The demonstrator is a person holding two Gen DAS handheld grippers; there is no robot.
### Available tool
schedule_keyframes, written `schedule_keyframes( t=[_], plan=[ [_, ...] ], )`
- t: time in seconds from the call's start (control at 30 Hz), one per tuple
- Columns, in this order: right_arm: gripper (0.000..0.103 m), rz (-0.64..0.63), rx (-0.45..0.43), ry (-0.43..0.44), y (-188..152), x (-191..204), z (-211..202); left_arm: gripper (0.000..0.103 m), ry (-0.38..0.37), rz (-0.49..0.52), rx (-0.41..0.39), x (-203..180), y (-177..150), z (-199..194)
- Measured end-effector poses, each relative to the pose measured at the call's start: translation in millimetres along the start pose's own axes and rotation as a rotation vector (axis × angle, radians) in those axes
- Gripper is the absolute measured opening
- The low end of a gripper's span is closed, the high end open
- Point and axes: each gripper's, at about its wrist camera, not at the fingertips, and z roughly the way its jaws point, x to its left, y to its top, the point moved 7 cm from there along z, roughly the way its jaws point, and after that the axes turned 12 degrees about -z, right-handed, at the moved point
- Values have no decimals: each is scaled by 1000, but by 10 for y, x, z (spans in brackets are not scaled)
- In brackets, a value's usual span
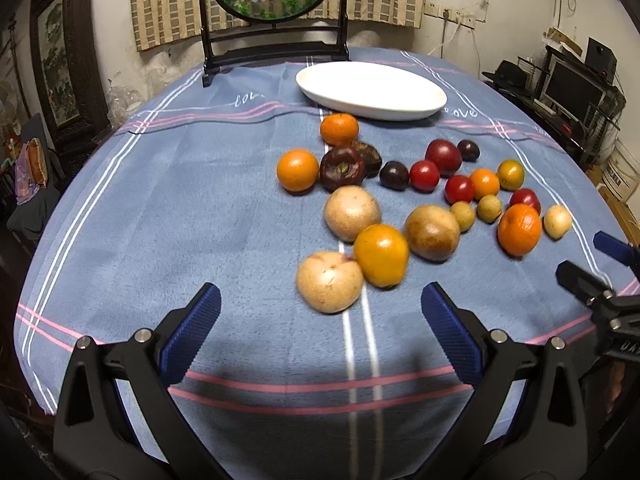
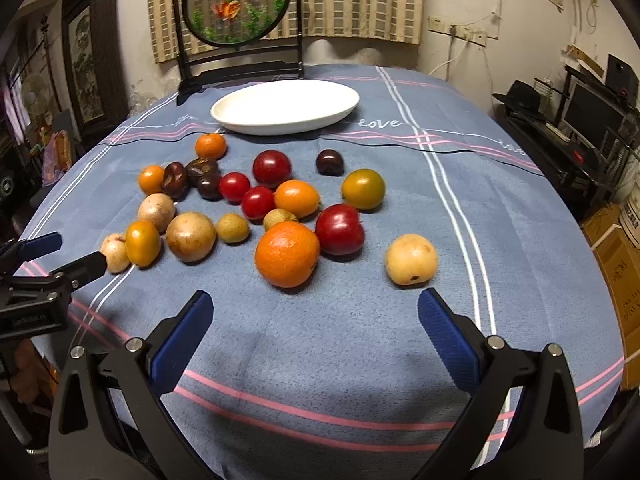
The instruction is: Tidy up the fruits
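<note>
Several loose fruits lie on the blue striped tablecloth: oranges, red tomatoes, dark plums and tan round fruits. A white oval plate [image 1: 372, 88] stands empty behind them; it also shows in the right wrist view [image 2: 286, 106]. My left gripper [image 1: 320, 312] is open and empty, just short of a tan fruit [image 1: 329, 282] and a yellow-orange fruit [image 1: 381, 255]. My right gripper [image 2: 314, 316] is open and empty, just short of a large orange [image 2: 287, 254] and a pale tan fruit [image 2: 411, 259]. Each gripper shows at the edge of the other's view.
A black-framed round fish screen [image 1: 274, 8] stands at the table's back edge behind the plate. The tablecloth [image 1: 180, 200] is bare on the left. A shelf with a monitor [image 2: 592, 116] stands to the right of the table.
</note>
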Motion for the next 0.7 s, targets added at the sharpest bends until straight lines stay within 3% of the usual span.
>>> schedule_keyframes(
  t=[0.27, 0.33, 0.4, 0.47, 0.6, 0.63, 0.67, 0.7],
  plan=[
    [102, 30, 18, 65, -68, -57, 96, 100, -10, 40, 58, 97, -79, 212],
    [102, 33, 17, 78, -76, -59, 100, 92, -20, 50, 52, 96, -61, 248],
    [102, 36, 13, 80, -76, -76, 93, 77, -13, 53, 65, 129, -48, 318],
    [102, 45, 9, 84, -76, -101, 91, 73, -53, 49, 89, 119, -41, 370],
    [102, 58, 14, 97, -72, -114, 115, 64, -54, 89, 68, 37, -29, 399],
    [102, 55, 17, 95, -72, -109, 121, 60, -64, 91, 62, 17, -21, 405],
    [102, 50, 20, 90, -70, -106, 123, 46, -90, 87, 56, -20, -10, 402],
    [102, 46, 23, 84, -71, -113, 117, 42, -102, 75, 55, -39, 1, 397]
  ],
)
